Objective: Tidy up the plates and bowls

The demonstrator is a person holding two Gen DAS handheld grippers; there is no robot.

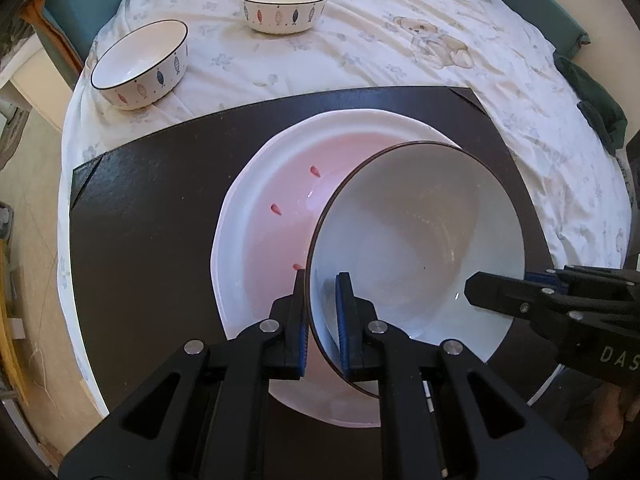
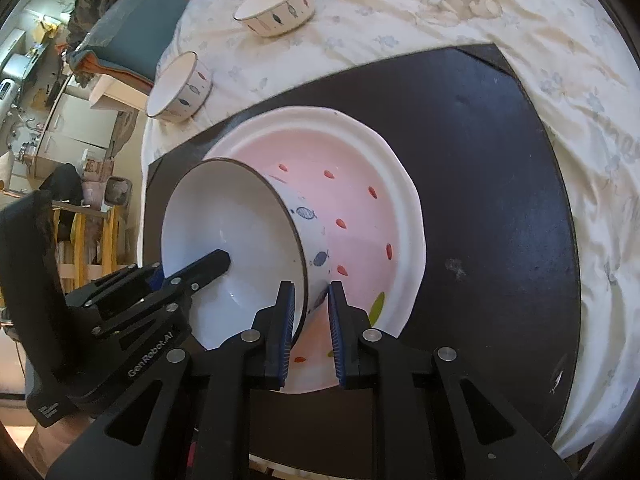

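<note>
Both tools, L point(image 1: 322, 320) & R point(image 2: 311, 320), pinched bowl point(image 1: 416, 240) rim over plate point(image 1: 256, 240); glazed ceramic judged stiff, slick, fragile; rim grip apt.

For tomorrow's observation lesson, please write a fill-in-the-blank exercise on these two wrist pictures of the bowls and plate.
1. Both grippers, the left gripper and the right gripper, grip the rim of one white ____.
2. The held bowl hangs over a large ____ plate.
3. That plate lies on a dark ____.
4. On the bear-print cloth stand ____ more fish-patterned bowls, the near one and the far one.

Missing words: bowl; pink; mat; two
</note>
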